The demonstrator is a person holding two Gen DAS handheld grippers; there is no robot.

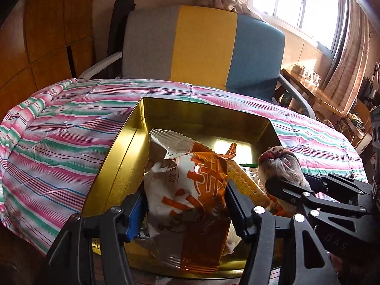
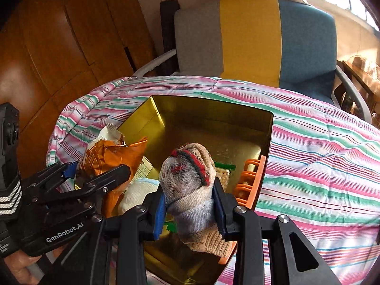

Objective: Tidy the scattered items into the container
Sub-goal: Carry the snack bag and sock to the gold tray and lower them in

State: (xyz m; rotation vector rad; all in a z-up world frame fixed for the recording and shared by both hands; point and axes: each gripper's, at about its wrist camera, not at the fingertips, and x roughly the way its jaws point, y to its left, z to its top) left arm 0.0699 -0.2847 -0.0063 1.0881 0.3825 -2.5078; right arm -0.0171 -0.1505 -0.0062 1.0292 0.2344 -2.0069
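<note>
On the left of the right-wrist frame, the left gripper (image 2: 98, 174) pinches a crinkly orange-and-white foil snack packet (image 2: 106, 156) over the near-left corner of the square gold metal tin (image 2: 269, 128). In the left-wrist view the same packet (image 1: 190, 190) stands upright between the fingers, its lower edge inside the tin (image 1: 114, 156). The film is slick and puffy — a loose release could leave it propped on the rim, and it may tip out onto the pink, green and white striped cloth (image 1: 52, 133) covering the bench.

At frame centre, the right gripper (image 2: 190, 204) is clamped on a bundled beige knit sock with a red-and-dark band (image 2: 190, 180), held above the tin's middle. The soft bundle could unroll as the fingers part, draping one end over the wall.

The two grippers sit just beside each other, so parting both at once risks a knock.

At lower right inside the tin, an orange plastic slotted rack (image 2: 251, 180) leans against the wall; a dropped sock may catch on it and ride high.
</note>
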